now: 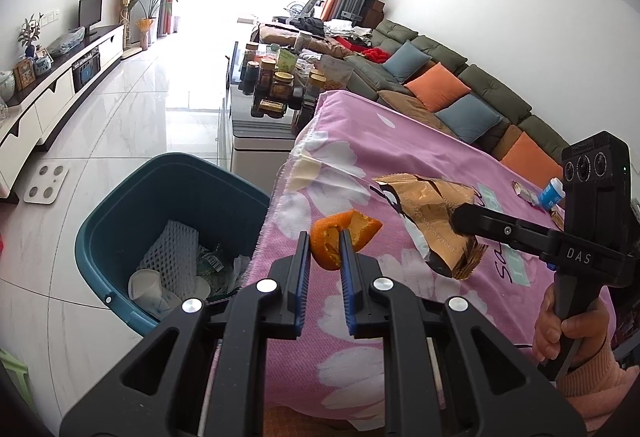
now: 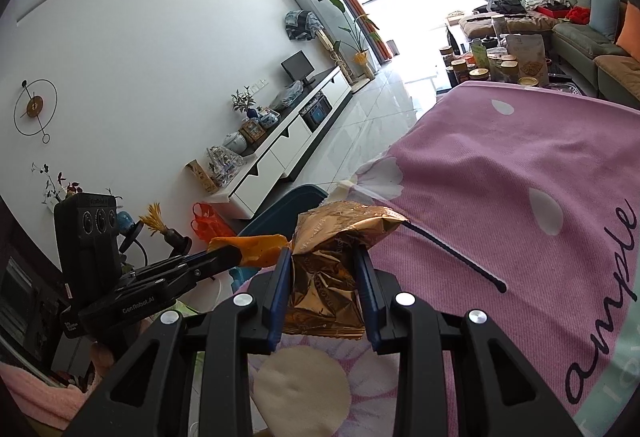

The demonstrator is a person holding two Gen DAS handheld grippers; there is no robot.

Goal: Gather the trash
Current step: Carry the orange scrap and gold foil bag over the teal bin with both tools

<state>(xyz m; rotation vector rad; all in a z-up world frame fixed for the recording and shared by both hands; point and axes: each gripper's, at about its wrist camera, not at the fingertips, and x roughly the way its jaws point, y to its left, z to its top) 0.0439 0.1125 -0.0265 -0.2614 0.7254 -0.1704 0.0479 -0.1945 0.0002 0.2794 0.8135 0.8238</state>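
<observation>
Orange peel [image 1: 340,237] sat pinched between the blue-lined fingers of the left gripper [image 1: 325,243], whose jaws stood narrow and closed on it; the curled strip ran from low between the pads up and to the right, its free end pointing toward the sofa side of the room. From the right wrist view the same peel stuck out sideways from the left tool's tip, its long axis near level. The right gripper [image 2: 326,259] was clamped on a crumpled gold foil wrapper [image 2: 332,277], jaws a little apart with the foil filling the gap; the wrapper's long axis followed the fingers, its torn open end pointing away from the camera and its sealed edge lying back between the jaws. Both pieces were held up above the near left part of a pink blanket [image 1: 400,165] printed with white flowers. A thin black stick [image 2: 456,257] lay on the blanket just right of the wrapper, slanting from upper left to lower right. Below the blanket's left edge stood a teal bin [image 1: 132,197] on the floor, holding white foam netting [image 1: 170,249] and a paper cup [image 1: 146,287]. Farther on, a small blue-and-white bottle [image 1: 552,193] lay on the blanket's far side. Beyond that stood a low table crowded with jars [image 1: 276,81], and a sofa [image 1: 480,93] with orange and blue cushions.
</observation>
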